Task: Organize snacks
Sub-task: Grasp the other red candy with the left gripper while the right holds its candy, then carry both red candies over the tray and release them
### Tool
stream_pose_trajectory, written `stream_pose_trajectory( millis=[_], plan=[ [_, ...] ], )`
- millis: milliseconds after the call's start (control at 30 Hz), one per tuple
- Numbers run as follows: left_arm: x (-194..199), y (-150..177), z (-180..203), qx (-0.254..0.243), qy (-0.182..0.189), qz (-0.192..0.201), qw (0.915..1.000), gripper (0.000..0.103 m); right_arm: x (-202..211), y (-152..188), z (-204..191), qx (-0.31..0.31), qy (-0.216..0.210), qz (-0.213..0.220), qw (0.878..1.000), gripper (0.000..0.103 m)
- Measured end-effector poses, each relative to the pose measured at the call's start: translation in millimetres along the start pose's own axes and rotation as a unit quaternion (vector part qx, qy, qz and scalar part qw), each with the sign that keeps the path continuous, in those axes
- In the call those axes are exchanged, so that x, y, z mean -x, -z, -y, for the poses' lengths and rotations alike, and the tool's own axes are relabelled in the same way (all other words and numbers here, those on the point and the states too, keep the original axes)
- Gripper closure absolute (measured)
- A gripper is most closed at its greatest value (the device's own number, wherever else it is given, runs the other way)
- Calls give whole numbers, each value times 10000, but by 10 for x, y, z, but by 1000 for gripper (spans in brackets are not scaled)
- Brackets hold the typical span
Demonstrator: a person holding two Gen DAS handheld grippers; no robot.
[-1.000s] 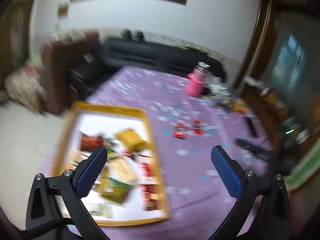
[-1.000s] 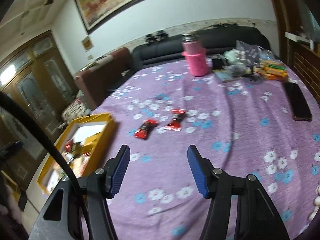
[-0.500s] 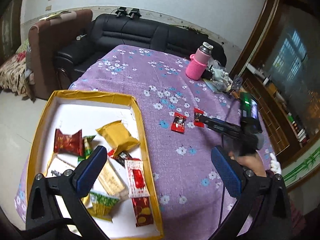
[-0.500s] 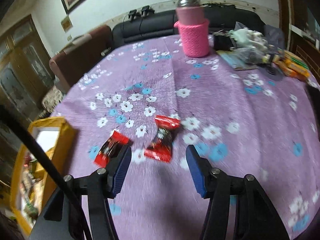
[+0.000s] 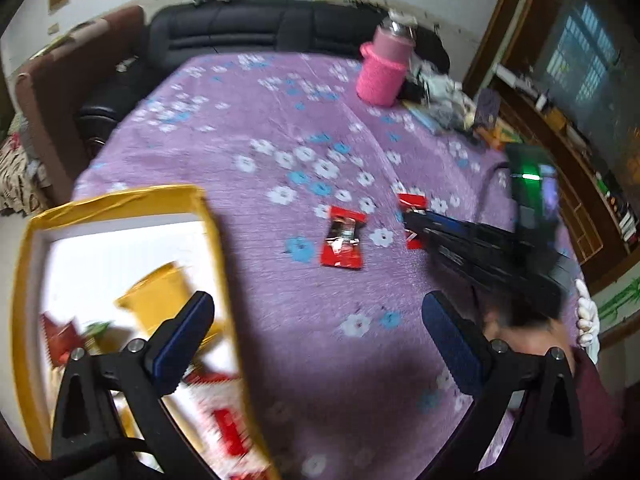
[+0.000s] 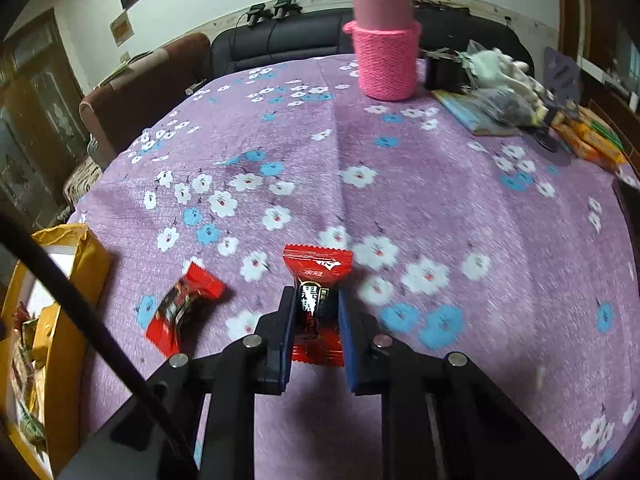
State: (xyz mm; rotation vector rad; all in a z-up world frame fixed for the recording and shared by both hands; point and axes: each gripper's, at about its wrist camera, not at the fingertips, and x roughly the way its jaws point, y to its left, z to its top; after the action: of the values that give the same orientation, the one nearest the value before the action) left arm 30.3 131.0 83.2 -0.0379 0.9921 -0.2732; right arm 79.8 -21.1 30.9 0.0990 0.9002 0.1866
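Red crinkly candy wrapper (image 6: 318, 280) clamped between right gripper (image 6: 316, 320) blue pads; second red candy (image 6: 184, 304) beside; left gripper (image 5: 316, 344) wide apart near yellow box (image 5: 120, 200); purple flowered cloth (image 6: 440, 200).

In the left wrist view, motion blur is smearing the packets inside the yellow cardboard tray (image 5: 120, 200), so their print is not readable, and the frame's lower edge is cutting the tray off. The black right gripper (image 5: 416, 220) is covering most of one red candy wrapper (image 5: 412, 202) there. In the right wrist view, the blue-padded fingers (image 6: 285, 344) are hiding the sides of that red wrapper (image 6: 318, 268). A black cable (image 6: 80, 304) is crossing over the tray (image 6: 92, 256), which the left edge is cropping. The clutter (image 6: 500, 96) beside the pink knitted-sleeve flask (image 6: 386, 60) is too jumbled to identify.
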Motion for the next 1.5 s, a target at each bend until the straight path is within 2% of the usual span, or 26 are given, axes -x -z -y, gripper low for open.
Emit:
stream_pose_trajectory(
  millis=[100,233,367,467,533,600,633,700,767,1133,1500],
  plan=[
    [-255,-124,148,-141,-19,-226,9996,0,193,122,118,-165,-180,3,9997,84],
    [-652,-303,257,-294,-308,-436,9981,0,448,265,236,-321,-479,106,9983,84],
    [-982,-351,216,-220,-394,-774,9960,2,491,328,295,-491,-789,165,9955,84],
    [-1071,-342,188,-203,-532,-763,9955,23,439,302,325,-544,-896,97,9944,84],
    [-1050,-354,177,-201,-593,-640,9960,31,422,299,338,-538,-926,82,9942,84],
    [-1028,-355,185,-225,-617,-574,9962,48,410,300,342,-532,-934,77,9942,84],
    [-1024,-358,190,-243,-646,-556,9961,51,403,301,342,-524,-928,74,9943,84],
    [-1013,-354,207,-317,-655,-513,9960,65,385,305,353,-506,-894,73,9947,84],
    [-994,-343,235,-338,-621,-477,9964,72,363,317,358,-497,-857,63,9951,84],
    [-549,-170,231,-74,-184,-56,9998,72,425,334,335,-461,-898,213,9947,84],
    [320,420,79,486,304,675,9961,72,595,333,188,-274,-1016,543,9930,84]
  ],
)
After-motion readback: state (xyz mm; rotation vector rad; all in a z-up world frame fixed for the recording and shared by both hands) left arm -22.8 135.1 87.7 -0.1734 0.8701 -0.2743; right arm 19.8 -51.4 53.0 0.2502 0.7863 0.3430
